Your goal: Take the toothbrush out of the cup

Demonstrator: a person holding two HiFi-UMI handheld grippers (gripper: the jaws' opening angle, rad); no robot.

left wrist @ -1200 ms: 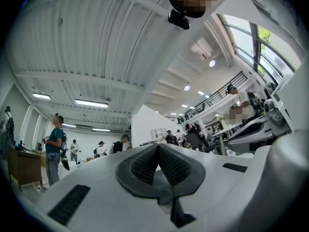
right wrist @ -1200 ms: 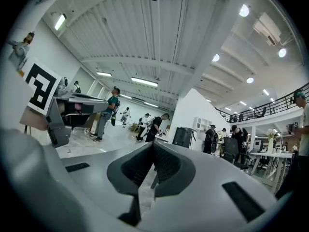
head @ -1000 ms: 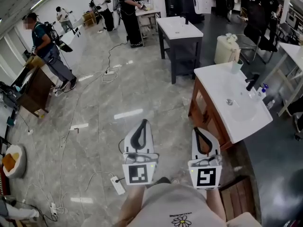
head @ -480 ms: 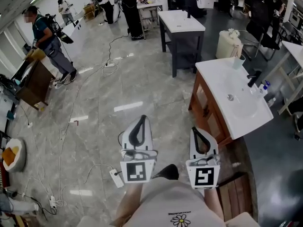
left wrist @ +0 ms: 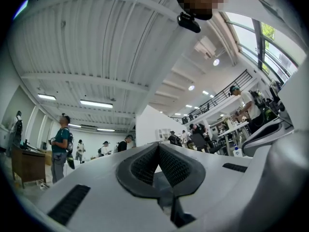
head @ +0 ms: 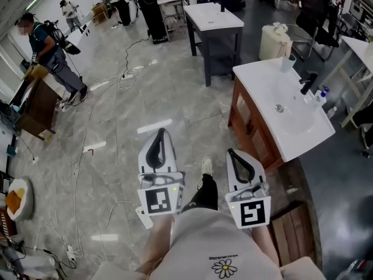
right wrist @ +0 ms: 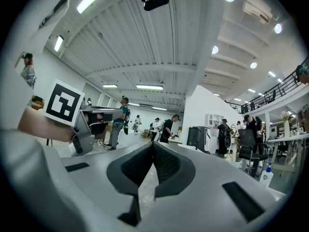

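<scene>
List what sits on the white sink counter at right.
On the countertop: a pale cup at the far corner, a black faucet and a small bottle beside the basin. The cup's contents are too small to make out.

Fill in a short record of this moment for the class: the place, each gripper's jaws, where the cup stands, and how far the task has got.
place: a hall with a grey tiled floor
left gripper: jaws shut, nothing between them, held over the floor
right gripper: jaws shut, empty, beside the left one
cup: on the far corner of the white sink counter, apart from both grippers
toothbrush: too small to make out
task: not begun; neither gripper is at the cup
</scene>
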